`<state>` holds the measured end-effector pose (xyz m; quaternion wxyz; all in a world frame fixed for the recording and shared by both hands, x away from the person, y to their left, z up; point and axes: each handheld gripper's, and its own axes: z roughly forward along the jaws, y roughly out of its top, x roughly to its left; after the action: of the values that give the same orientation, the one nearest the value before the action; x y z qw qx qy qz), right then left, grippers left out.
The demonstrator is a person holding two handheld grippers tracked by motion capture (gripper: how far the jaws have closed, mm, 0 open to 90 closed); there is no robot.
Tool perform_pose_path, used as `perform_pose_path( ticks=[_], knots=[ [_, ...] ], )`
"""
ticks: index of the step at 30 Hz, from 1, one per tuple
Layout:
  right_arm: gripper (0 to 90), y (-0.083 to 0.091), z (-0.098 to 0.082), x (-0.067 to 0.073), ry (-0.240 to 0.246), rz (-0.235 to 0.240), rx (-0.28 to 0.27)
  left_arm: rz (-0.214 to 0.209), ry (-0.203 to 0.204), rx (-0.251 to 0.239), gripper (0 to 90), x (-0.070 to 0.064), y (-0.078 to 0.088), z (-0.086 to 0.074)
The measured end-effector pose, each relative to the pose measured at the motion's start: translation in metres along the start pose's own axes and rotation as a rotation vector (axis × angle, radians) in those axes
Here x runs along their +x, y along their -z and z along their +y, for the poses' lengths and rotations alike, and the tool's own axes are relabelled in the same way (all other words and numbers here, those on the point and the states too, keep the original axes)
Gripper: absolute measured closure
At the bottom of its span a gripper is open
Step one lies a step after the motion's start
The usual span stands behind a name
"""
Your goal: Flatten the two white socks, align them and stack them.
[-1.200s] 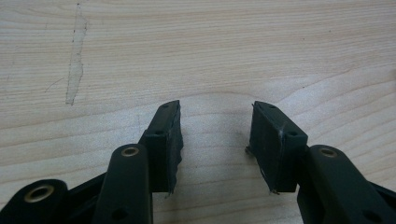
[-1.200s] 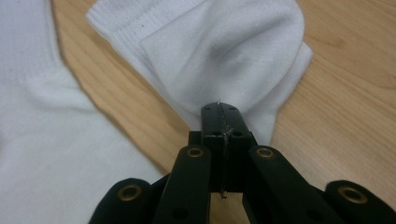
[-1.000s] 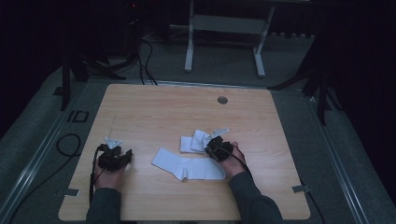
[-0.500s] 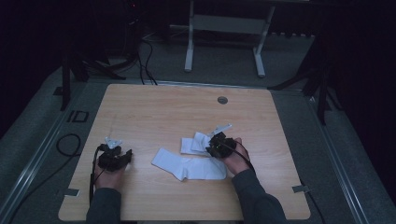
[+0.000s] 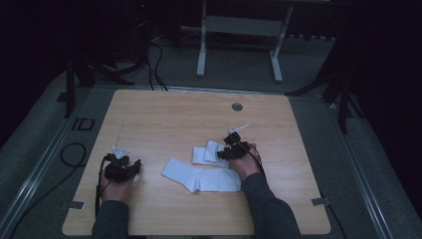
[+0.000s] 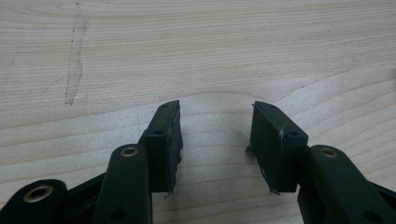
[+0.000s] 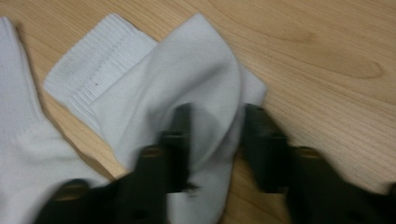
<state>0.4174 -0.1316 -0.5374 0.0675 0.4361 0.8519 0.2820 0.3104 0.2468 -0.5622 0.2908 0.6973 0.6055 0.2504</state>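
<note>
Two white socks lie near the middle of the wooden table point(image 5: 164, 119). The longer sock point(image 5: 199, 178) lies flat, its edge also at the left of the right gripper view point(image 7: 18, 140). A smaller folded sock point(image 5: 206, 152) point(image 7: 187, 74) lies just beyond it. My right gripper point(image 5: 230, 149) point(image 7: 215, 121) has its jaws on either side of a raised bunch of this folded sock and pinches it. My left gripper point(image 5: 133, 166) point(image 6: 215, 121) rests on bare wood at the left, open, with nothing between its jaws.
A round grommet point(image 5: 237, 106) sits in the table's far edge. A pale scratch point(image 6: 74, 60) marks the wood ahead of the left gripper. Cables point(image 5: 74, 154) and a white frame's legs point(image 5: 201, 55) lie on the dark floor around the table.
My right gripper has edged slightly left and away over the folded sock, and the fabric has bunched up between its jaws. The left gripper has stayed still.
</note>
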Motion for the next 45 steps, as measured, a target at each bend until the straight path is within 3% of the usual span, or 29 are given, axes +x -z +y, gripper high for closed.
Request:
perform_pose_path(
  ticks=[2,4,23,30,45],
  knots=[
    [81.1,0.002,0.000,0.002,0.018,-0.011,-0.008,0.000,0.000,0.000,53.1,0.000,0.000,0.000],
    [87.7,0.007,0.001,0.005,0.036,-0.023,-0.018,0.000,0.000,0.000,53.0,0.000,0.000,0.000],
    [88.8,0.076,0.015,0.009,0.149,-0.080,-0.099,0.000,0.001,-0.001,53.0,0.000,0.000,0.000],
    [88.7,0.091,0.013,-0.002,0.158,-0.126,-0.091,0.000,0.001,-0.001,53.0,0.000,0.000,0.000],
    [88.7,0.107,-0.011,-0.048,0.088,-0.191,-0.056,0.000,0.001,-0.002,53.0,0.000,0.000,0.000]
  ],
)
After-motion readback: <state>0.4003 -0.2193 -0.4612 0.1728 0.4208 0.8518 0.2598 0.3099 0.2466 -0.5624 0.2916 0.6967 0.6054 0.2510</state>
